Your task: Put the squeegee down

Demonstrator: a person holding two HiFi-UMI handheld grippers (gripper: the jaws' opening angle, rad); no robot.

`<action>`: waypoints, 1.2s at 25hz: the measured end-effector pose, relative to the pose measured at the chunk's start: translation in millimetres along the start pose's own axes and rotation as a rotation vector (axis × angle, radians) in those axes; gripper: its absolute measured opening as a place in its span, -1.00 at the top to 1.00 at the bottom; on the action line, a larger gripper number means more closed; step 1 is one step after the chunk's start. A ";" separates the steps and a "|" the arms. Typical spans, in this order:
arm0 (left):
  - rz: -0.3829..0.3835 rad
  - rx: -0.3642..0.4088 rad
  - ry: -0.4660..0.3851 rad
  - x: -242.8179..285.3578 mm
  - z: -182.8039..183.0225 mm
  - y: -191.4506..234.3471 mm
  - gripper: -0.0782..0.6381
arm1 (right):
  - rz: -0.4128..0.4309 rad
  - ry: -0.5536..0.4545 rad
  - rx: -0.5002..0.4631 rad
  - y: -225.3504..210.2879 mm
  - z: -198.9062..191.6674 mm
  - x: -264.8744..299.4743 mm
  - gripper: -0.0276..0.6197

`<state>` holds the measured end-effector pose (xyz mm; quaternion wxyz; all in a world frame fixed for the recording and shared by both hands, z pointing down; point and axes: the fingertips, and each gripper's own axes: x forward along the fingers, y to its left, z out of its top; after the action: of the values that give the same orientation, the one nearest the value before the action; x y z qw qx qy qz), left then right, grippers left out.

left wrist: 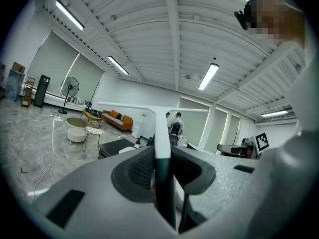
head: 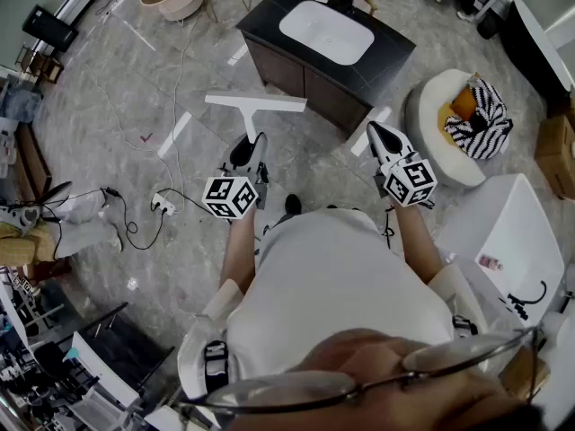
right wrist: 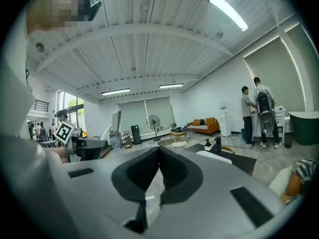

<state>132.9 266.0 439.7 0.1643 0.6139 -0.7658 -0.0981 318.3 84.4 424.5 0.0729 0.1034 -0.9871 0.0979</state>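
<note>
Left gripper (head: 252,151) is clamping the squeegee (head: 255,104) handle in its jaws; right gripper (head: 381,136) is sitting pinched together, empty.

White shirt (head: 332,277), wire-rimmed glasses (head: 359,380). Left claw (head: 254,145) and right claw (head: 377,133): grey shells (right wrist: 239,193), black pads (right wrist: 142,176), 1 black-and-white marker cube (head: 230,196) each.

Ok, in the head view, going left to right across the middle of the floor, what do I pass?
First the power strip → left tongs shut on the squeegee → right tongs, closed and empty → round white seat → cardboard box.
</note>
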 end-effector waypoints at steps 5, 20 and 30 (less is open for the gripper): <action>0.002 -0.001 0.001 1.1 0.1 2.9 0.52 | 0.001 0.000 0.003 0.2 0.2 2.4 0.90; -0.020 -0.003 0.002 -3.5 4.7 17.9 0.52 | -0.029 -0.001 0.011 9.8 -0.1 13.9 0.90; -0.051 -0.003 0.007 -4.8 15.8 46.5 0.52 | -0.044 0.008 0.022 31.4 -3.8 37.7 0.90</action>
<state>85.6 280.5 440.8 0.1654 0.6334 -0.7491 -0.1016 275.4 108.1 428.7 0.0780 0.1256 -0.9832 0.1074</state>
